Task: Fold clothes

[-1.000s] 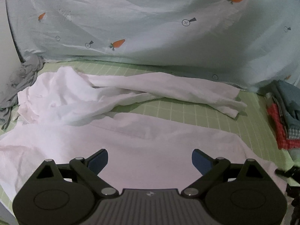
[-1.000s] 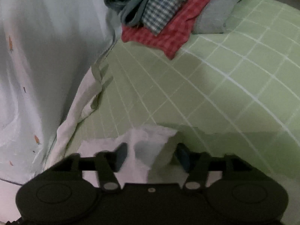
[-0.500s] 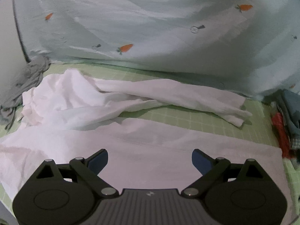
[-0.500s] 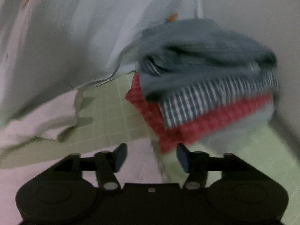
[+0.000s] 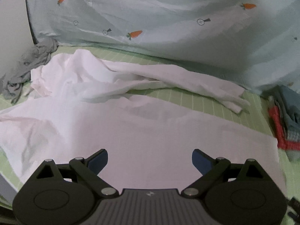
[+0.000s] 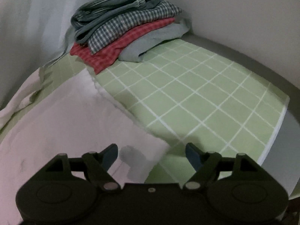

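A white long-sleeved garment (image 5: 142,127) lies spread on the green checked sheet (image 5: 206,105), its body towards me, one sleeve (image 5: 196,82) stretched right and rumpled cloth at the left. My left gripper (image 5: 149,159) is open and empty, low over the garment's near part. In the right wrist view the garment (image 6: 75,123) fills the left, its edge running diagonally. My right gripper (image 6: 151,155) is open and empty, over the garment's lower right corner.
A stack of folded clothes (image 6: 123,24), blue, checked, red and grey, sits at the far corner of the sheet (image 6: 206,97); it also shows in the left wrist view (image 5: 285,116). A pale carrot-print quilt (image 5: 168,22) rises behind. A grey crumpled garment (image 5: 31,61) lies far left.
My right gripper opened wider and swung from the hem edge to look at the folded stack; the hem now lies flat. My left gripper shifted slightly and stayed open.
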### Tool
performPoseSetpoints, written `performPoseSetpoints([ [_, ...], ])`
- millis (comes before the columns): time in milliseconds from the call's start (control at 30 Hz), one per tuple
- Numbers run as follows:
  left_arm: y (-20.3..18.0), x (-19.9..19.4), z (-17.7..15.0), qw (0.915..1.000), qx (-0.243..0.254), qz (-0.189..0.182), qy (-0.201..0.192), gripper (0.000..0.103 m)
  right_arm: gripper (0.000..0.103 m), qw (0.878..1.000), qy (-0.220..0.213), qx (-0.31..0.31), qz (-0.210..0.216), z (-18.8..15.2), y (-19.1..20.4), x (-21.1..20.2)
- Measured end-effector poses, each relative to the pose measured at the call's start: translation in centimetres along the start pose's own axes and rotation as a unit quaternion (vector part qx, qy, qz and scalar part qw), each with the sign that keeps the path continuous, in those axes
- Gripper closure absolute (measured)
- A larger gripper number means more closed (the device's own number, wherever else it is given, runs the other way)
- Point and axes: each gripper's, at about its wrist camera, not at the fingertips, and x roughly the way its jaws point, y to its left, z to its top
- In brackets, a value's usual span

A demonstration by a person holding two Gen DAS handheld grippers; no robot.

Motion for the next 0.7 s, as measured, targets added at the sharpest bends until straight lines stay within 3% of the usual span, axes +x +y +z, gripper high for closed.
performPoseSetpoints([
  [67,0.5,-1.0,-0.5,1.0,0.004,0.007,-0.004,0.007,0.03,1.0,0.003,0.006,0.025,-0.1,0.2,0.0],
  [133,1.2,-1.9,-0.9,0.9999,0.004,0.013,-0.005,0.007,0.06,1.0,0.003,-0.006,0.015,-0.1,0.6,0.1],
  [167,1.7,-2.2,-1.1,0.9999,0.002,0.017,-0.004,0.007,0.087,1.0,0.003,-0.015,0.003,-0.1,0.8,0.1],
  [200,2.1,-2.5,-1.2,0.9998,-0.001,0.02,-0.003,0.007,0.093,1.0,0.002,-0.011,0.002,0.0,0.7,0.1],
  [300,3.8,-3.3,-1.6,0.9994,-0.01,0.033,-0.001,0.007,0.095,1.0,-0.001,0.025,0.0,0.3,-0.8,-0.4],
  [467,8.1,-4.8,-2.3,0.9963,-0.05,0.07,-0.001,0.007,0.094,0.997,-0.022,-0.012,-0.069,-1.0,-0.8,-1.1],
  [600,13.2,-5.8,-2.7,0.9885,-0.112,0.101,-0.005,0.007,0.09,0.99,-0.014,-0.055,-0.13,-0.7,1.8,-0.7],
  [667,15.9,-6.1,-2.5,0.9824,-0.142,0.12,-0.009,0.007,0.072,0.986,-0.016,-0.049,-0.157,-0.6,3.0,-1.1],
  [700,17.4,-6.1,-2.4,0.9794,-0.156,0.128,-0.011,0.007,0.056,0.984,-0.019,-0.046,-0.169,-0.6,3.6,-1.3],
])
